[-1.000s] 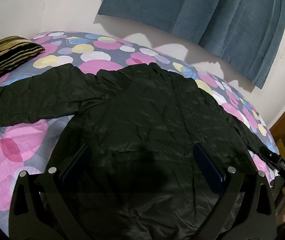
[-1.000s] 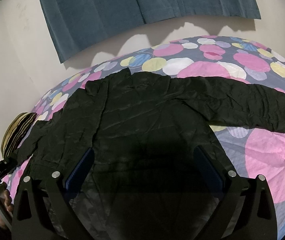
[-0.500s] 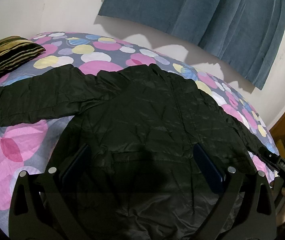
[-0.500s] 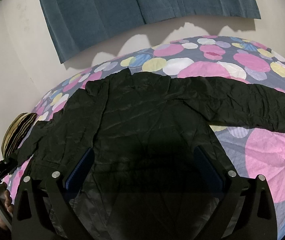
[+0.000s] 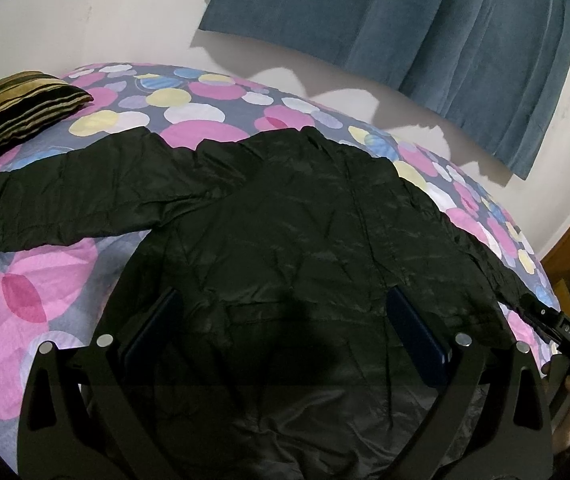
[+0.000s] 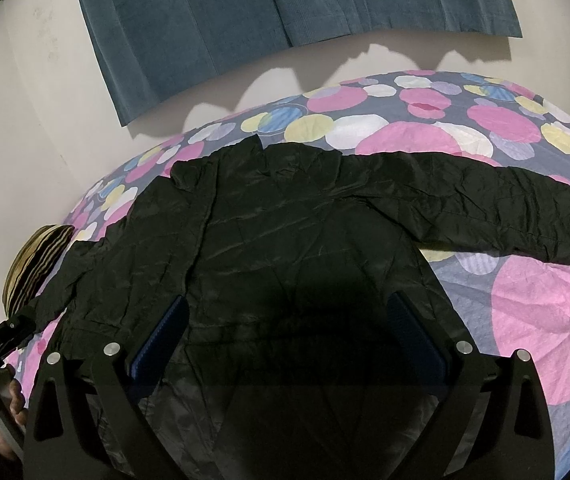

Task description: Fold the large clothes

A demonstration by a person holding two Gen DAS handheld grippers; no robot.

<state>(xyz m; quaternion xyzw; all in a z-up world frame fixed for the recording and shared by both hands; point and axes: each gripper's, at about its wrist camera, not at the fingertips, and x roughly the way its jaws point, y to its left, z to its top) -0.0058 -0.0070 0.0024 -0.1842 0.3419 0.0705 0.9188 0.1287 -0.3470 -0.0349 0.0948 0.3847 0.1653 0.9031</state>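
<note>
We hold the left hand-held gripper (image 5: 283, 334) low in the centre of its frame, fingers spread wide with nothing between the blue pads (image 5: 153, 330). The right hand-held gripper (image 6: 285, 334) sits likewise in its own view, fingers wide apart and empty. Both hover above the lower body of the black jacket (image 5: 305, 240), which lies spread flat on the bed (image 5: 45, 280) with its spotted pink, yellow and blue cover. In the left wrist view one sleeve (image 5: 65, 200) stretches out to the left edge of the frame, and the other runs down towards the lower right. In the right wrist view the long sleeve (image 6: 505, 208) reaches the right edge. A striped pillow (image 5: 13, 116) rests at the upper left of the left view, just beyond the sleeve. A blue curtain (image 6: 277, 12) hangs on the wall across the top of both frames
</note>
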